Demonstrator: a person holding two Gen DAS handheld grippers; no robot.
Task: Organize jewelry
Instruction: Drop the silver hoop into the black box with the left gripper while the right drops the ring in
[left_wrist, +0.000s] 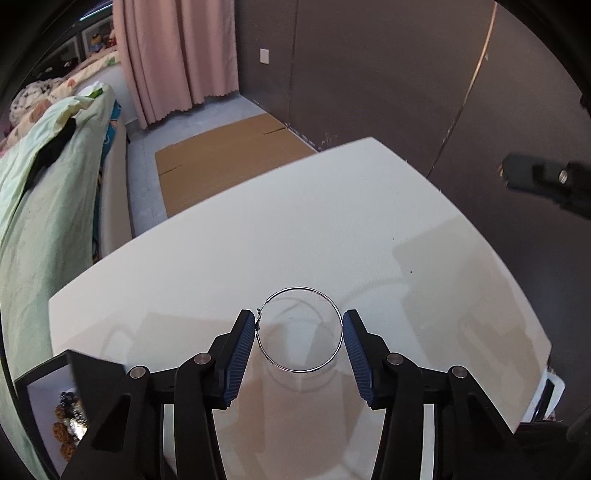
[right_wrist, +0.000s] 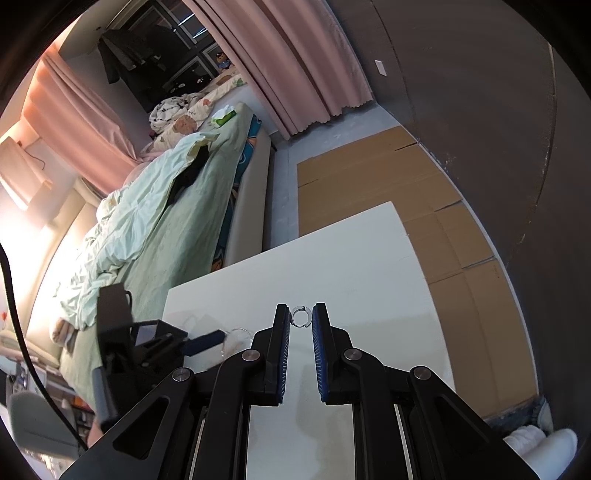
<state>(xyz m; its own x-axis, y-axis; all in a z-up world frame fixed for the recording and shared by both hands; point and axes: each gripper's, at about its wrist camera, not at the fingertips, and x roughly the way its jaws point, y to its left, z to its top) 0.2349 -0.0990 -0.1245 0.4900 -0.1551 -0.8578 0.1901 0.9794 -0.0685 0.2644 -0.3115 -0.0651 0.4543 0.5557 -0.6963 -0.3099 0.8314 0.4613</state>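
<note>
A large thin silver hoop earring (left_wrist: 340, 325) is held between the blue pads of my left gripper (left_wrist: 299, 325), just above the white table (left_wrist: 258, 229); both pads touch its rim. My right gripper (right_wrist: 301, 317) grips a small clear ring (right_wrist: 300, 316) between its fingertips over the table (right_wrist: 351, 258). The left gripper (right_wrist: 201, 341) also shows in the right wrist view, with the hoop (right_wrist: 236, 338) at its tips. A black open jewelry box (left_wrist: 55, 398) with several gold and dark pieces sits at the table's near left corner.
A bed with green bedding (left_wrist: 48, 192) stands to the left of the table. Flattened cardboard (left_wrist: 221, 155) lies on the floor beyond the table. A dark wall (left_wrist: 406, 74) runs on the right, pink curtains (left_wrist: 177, 55) at the back.
</note>
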